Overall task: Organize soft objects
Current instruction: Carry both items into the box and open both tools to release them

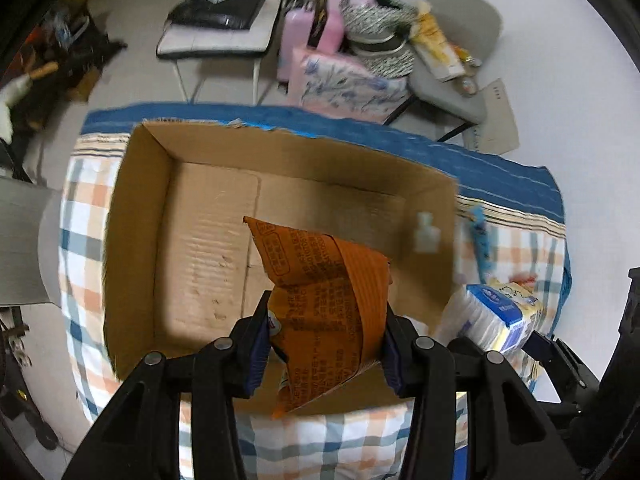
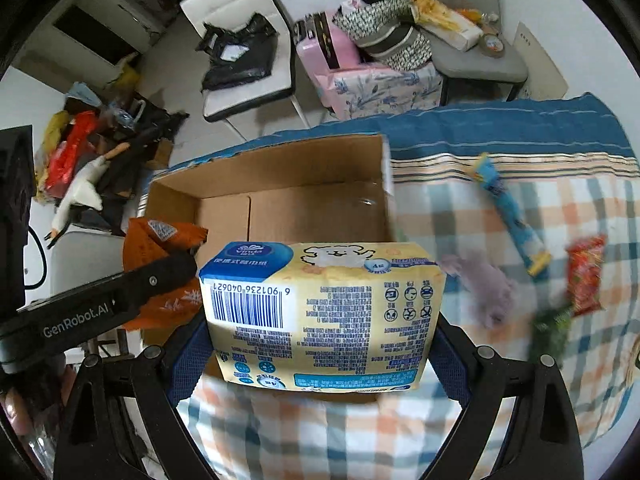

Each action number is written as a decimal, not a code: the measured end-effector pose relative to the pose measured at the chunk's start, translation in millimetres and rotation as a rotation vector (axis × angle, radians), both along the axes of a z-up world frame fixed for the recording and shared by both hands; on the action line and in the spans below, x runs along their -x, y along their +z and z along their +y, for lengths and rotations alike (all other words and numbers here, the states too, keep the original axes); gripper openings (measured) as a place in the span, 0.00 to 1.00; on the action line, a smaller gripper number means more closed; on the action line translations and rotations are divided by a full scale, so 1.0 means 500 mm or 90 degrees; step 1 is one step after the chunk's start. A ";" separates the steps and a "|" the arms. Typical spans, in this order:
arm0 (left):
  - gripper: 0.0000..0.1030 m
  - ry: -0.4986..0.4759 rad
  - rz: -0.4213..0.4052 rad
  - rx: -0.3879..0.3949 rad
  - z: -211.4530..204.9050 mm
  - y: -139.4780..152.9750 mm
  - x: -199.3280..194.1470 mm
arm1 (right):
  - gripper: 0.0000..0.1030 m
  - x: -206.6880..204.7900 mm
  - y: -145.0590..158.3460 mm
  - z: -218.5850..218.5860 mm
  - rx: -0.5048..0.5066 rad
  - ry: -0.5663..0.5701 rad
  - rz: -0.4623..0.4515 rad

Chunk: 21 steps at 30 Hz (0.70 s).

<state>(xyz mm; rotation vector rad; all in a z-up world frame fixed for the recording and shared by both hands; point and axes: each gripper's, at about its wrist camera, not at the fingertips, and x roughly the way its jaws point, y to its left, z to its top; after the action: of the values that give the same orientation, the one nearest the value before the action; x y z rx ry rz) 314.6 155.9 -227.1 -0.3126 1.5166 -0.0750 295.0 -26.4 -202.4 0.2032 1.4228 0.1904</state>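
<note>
**Both grippers loaded above the cardboard box**

An open brown cardboard box (image 1: 208, 240) sits on a bed covered with a checked orange, blue and white cloth (image 1: 320, 440); everything below is placed relative to that box.

The left gripper (image 1: 324, 344) hangs over the box's near edge, its jaws pinching a crinkled orange plastic snack bag (image 1: 328, 280) printed with dark text. The bag's upper corner reaches out over the box's bare floor, and its lower corner hangs down past the near wall.

The right gripper (image 2: 320, 344) is just right of the left one, also at the box's near side. Its jaws stand wide and press on the two ends of a soft yellow and blue pack of tissues (image 2: 320, 312), barcode side facing the camera. The pack sits in front of the box's near right corner.

On the cloth to the right of the box lie a long blue wrapped packet (image 2: 508, 216), a red snack packet (image 2: 586, 276), a dark green item (image 2: 552, 332) and a pale purple thing (image 2: 480, 284), the last two too blurred to identify, possibly soft toys.

Beyond the box's far wall stand a white chair (image 2: 248, 92) carrying a black bag (image 2: 240, 56) and a grey chair (image 2: 480, 60) piled with clutter.
</note>
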 end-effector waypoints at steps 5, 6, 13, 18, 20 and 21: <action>0.42 -0.002 0.055 0.013 0.030 -0.098 -0.068 | 0.93 -0.078 -0.092 0.053 0.040 -0.010 0.027; 0.42 -0.003 0.066 0.018 0.035 -0.118 -0.081 | 0.93 -0.091 -0.106 0.065 0.050 -0.006 0.031; 0.43 -0.018 0.129 0.071 0.028 -0.206 -0.130 | 0.93 -0.158 -0.193 0.106 0.111 0.013 0.052; 0.43 -0.031 0.150 0.054 0.019 -0.233 -0.143 | 0.93 -0.174 -0.224 0.106 0.134 0.016 0.062; 0.44 -0.032 0.157 0.054 0.016 -0.239 -0.144 | 0.94 -0.183 -0.237 0.105 0.142 0.019 0.070; 0.44 -0.034 0.156 0.055 0.014 -0.238 -0.142 | 0.94 -0.182 -0.240 0.106 0.147 0.023 0.071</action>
<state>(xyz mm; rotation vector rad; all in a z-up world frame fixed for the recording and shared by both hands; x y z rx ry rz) 385.7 162.9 -346.2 -0.3613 1.7687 -0.1491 385.9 26.5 -322.4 -0.0011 1.5472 0.0439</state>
